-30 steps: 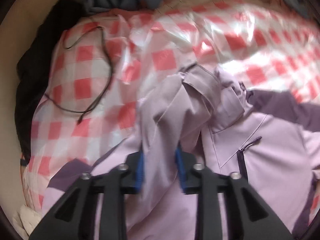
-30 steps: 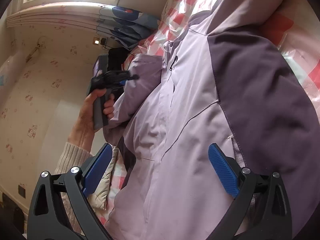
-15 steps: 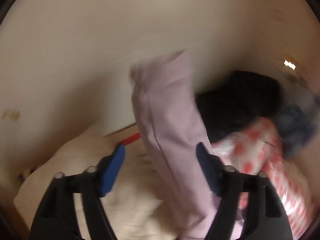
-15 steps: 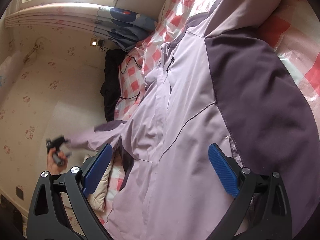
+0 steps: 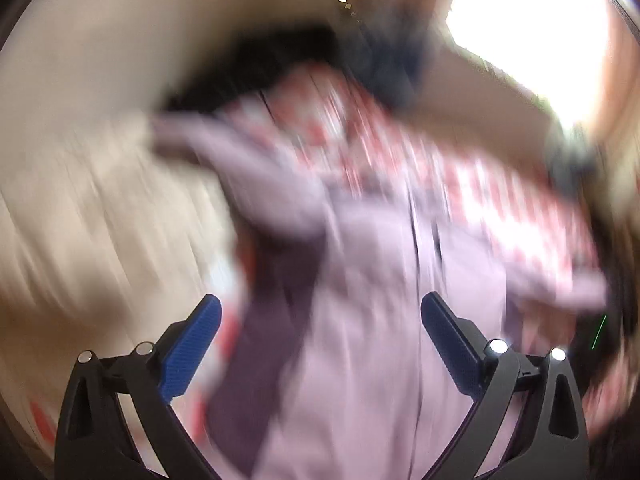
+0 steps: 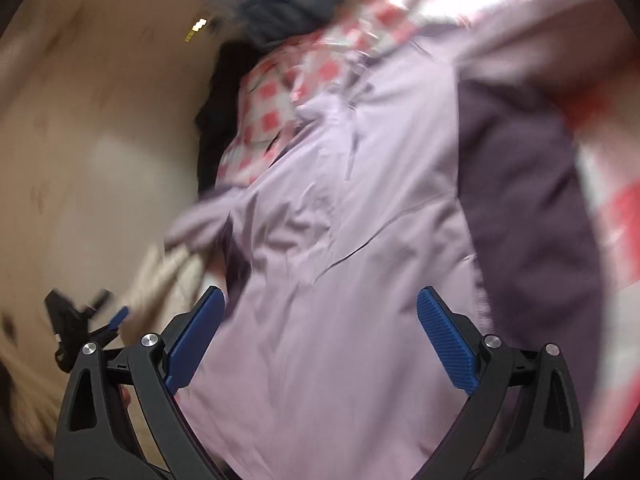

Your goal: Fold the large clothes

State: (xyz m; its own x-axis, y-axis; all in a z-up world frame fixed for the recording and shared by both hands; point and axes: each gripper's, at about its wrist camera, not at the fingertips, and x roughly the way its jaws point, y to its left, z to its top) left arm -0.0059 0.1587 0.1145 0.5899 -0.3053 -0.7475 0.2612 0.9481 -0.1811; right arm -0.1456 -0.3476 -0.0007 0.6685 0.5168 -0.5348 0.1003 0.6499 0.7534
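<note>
Now the left tongs point(image 5: 318, 326) are opening wide and the right tongs point(image 6: 320, 320) gape empty over the lilac-and-plum jacket point(image 6: 360, 240) sprawled on the red-checked bed point(image 6: 272, 92), whose loose sleeve could slide off the edge.

One jacket point(image 6: 360, 240), one checked sheet point(image 6: 272, 108), one dark garment point(image 6: 212, 132), one blue bundle point(image 6: 280, 12), two grippers point(image 6: 320, 320) point(image 5: 320, 328)

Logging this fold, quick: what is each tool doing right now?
Left tool: jaws opening wide, pads clear of the lilac jacket, holding nothing.
Right tool: open, empty, above the jacket.
</note>
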